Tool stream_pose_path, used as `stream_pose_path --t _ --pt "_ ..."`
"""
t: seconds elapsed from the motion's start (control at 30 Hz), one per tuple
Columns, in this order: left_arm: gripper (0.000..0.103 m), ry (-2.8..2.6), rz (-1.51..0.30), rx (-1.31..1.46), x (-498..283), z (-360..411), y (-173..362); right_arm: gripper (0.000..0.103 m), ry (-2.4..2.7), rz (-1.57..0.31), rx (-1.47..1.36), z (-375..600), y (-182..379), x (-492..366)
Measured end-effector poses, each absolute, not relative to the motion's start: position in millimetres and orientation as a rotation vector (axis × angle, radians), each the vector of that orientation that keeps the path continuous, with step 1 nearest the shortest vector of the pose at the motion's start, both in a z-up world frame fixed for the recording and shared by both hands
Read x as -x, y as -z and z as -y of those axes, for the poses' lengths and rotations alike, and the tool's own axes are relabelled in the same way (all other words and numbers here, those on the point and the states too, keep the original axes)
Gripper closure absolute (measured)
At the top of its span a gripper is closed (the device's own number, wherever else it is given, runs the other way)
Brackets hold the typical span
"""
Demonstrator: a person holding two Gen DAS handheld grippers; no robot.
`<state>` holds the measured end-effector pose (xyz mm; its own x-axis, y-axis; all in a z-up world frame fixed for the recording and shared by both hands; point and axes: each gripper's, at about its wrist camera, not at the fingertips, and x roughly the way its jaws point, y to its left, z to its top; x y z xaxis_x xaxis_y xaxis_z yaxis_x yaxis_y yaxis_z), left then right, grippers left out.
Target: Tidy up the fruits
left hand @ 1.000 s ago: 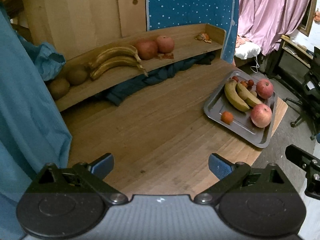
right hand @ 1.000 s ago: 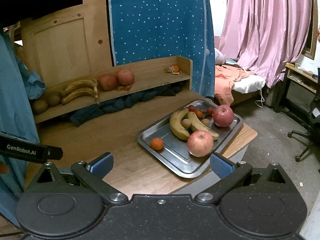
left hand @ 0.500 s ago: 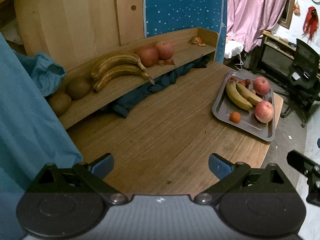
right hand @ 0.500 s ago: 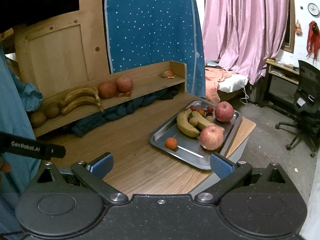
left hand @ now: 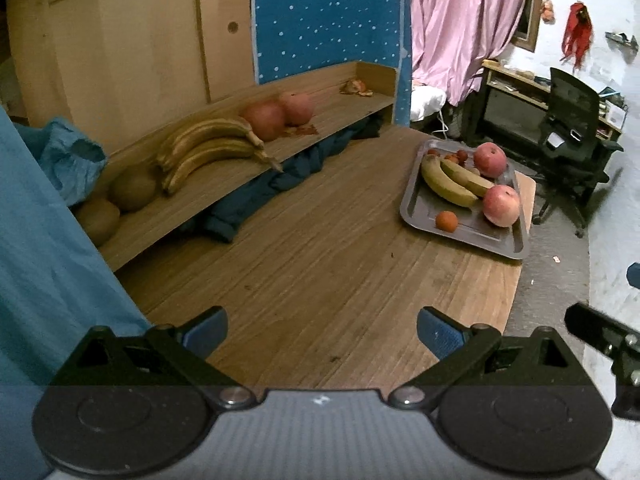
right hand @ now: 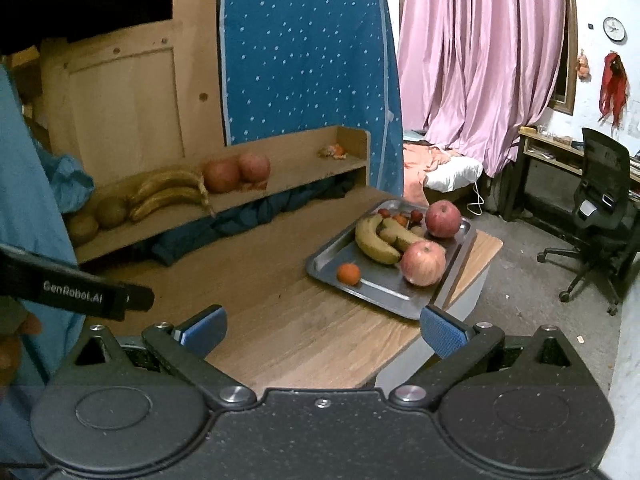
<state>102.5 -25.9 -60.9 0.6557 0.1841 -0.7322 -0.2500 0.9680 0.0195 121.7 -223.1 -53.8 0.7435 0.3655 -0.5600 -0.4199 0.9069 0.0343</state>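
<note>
A wooden counter [right hand: 288, 320] is shown with a metal tray [right hand: 384, 284] set at its right-hand corner, one tray corner reaching the counter's edge; a broad stretch of bare wood lies open to the left of the tray. Behind the tray, a wooden shelf [right hand: 280, 184] is raised along the back of the counter, with dark cloth [right hand: 256, 216] bundled beneath it. On the shelf, left of the tray, browned bananas [right hand: 168, 196], two reddish round fruits [right hand: 236, 172] and two brown round fruits [right hand: 96, 216] are lined up. On the tray, two bananas [right hand: 380, 240], two apples [right hand: 424, 264] and a small orange fruit [right hand: 348, 273] are held, the last near the tray's front-left rim; smaller red fruits [right hand: 400, 216] are gathered at its far end. The left gripper [left hand: 320, 328] and right gripper [right hand: 322, 330] are held over the counter's near edge, jaws spread wide and empty. "GenRobot.AI" is printed on the left device as seen from the right wrist.
</note>
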Motion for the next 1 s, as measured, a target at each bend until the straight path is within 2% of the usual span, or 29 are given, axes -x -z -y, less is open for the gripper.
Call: stream_pose_path --t 1.0 --pt "0.0 -0.19 -0.735 0.08 -84.2 33.2 55.6 0.001 -0.386 -0.543 0.11 224.2 55.4 -101.5"
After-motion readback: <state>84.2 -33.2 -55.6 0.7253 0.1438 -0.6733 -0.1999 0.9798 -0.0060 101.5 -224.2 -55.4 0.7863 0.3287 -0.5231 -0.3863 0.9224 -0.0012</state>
